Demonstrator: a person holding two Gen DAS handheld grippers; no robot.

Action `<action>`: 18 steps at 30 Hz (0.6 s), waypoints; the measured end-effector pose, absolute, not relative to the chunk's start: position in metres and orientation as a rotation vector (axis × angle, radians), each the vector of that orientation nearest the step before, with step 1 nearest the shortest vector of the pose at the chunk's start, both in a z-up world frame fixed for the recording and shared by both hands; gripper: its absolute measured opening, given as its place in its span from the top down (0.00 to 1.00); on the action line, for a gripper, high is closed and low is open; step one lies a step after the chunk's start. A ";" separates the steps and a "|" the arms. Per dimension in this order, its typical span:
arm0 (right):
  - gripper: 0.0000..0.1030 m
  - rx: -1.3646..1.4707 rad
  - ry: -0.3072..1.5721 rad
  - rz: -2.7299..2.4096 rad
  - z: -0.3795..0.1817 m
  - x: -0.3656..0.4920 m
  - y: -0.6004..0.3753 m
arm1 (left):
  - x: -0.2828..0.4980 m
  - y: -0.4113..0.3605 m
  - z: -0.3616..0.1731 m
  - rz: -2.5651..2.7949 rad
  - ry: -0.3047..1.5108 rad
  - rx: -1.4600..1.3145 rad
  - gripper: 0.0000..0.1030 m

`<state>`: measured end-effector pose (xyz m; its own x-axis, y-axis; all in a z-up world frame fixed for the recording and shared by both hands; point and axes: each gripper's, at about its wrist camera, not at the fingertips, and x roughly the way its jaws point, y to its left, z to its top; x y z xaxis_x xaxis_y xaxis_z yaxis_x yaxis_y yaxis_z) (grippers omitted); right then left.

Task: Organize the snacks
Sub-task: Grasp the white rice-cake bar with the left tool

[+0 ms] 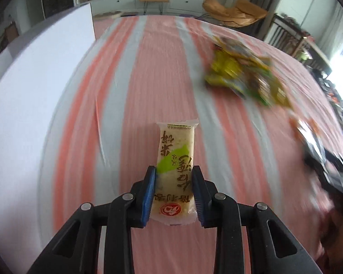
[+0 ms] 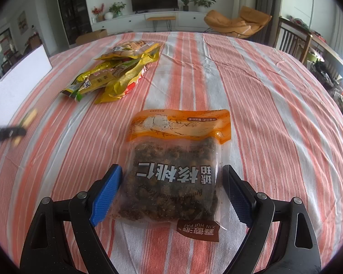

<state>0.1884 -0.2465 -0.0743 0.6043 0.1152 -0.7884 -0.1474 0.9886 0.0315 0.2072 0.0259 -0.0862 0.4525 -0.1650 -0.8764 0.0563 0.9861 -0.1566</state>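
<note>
Left gripper (image 1: 174, 190), black frame with ribbed blue pads, has its fingers (image 1: 149, 196) closed onto a slim rice cracker pack (image 1: 176, 171): glossy cream film, green brush patch, red logo, crimped ends. The pack sticks out forward, above the striped cloth.

Desk (image 2: 263, 105) is covered in a woven cloth, orange-and-white stripes, slightly wrinkled. A flat white board (image 1: 34, 86) stands along its left side.

Walnut bag (image 2: 176, 173) lies flat on the cloth: rectangular pouch, orange printed header, clear lower half showing dark lumpy kernels, brown label tab at the near edge.

Right gripper (image 2: 172, 194) is spread wide, fingers (image 2: 106, 194) on either side of the walnut bag, nothing gripped; can't tell if the pads touch it.

Snack pile (image 2: 116, 75) sits far left on the desk, well apart from the walnut bag: crinkled yellow and green foil packets, overlapping. Blurred in the left wrist view.
</note>
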 end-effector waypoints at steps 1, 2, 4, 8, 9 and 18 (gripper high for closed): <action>0.13 -0.038 0.910 0.152 -0.074 0.188 -0.247 | 0.193 0.024 -0.086 -0.154 1.083 -0.119 0.63; 0.13 -0.038 0.910 0.152 -0.074 0.188 -0.247 | 0.183 0.023 -0.085 -0.168 1.062 -0.119 0.46; 0.13 -0.038 0.909 0.152 -0.074 0.188 -0.248 | 0.173 0.022 -0.085 -0.158 1.010 -0.086 0.07; 0.13 -0.038 0.909 0.152 -0.074 0.189 -0.248 | 0.177 0.027 -0.094 -0.116 0.976 -0.018 0.00; 0.13 -0.037 0.909 0.153 -0.074 0.189 -0.248 | 0.181 0.029 -0.101 -0.103 0.988 -0.008 0.00; 0.12 -0.034 0.909 0.153 -0.074 0.188 -0.247 | 0.186 0.028 -0.106 -0.080 0.949 0.032 0.00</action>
<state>0.1875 -0.2472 -0.0743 0.6047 0.1178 -0.7877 -0.1469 0.9885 0.0351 0.1864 0.0284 -0.1059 0.5801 -0.0546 -0.8127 0.0823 0.9966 -0.0082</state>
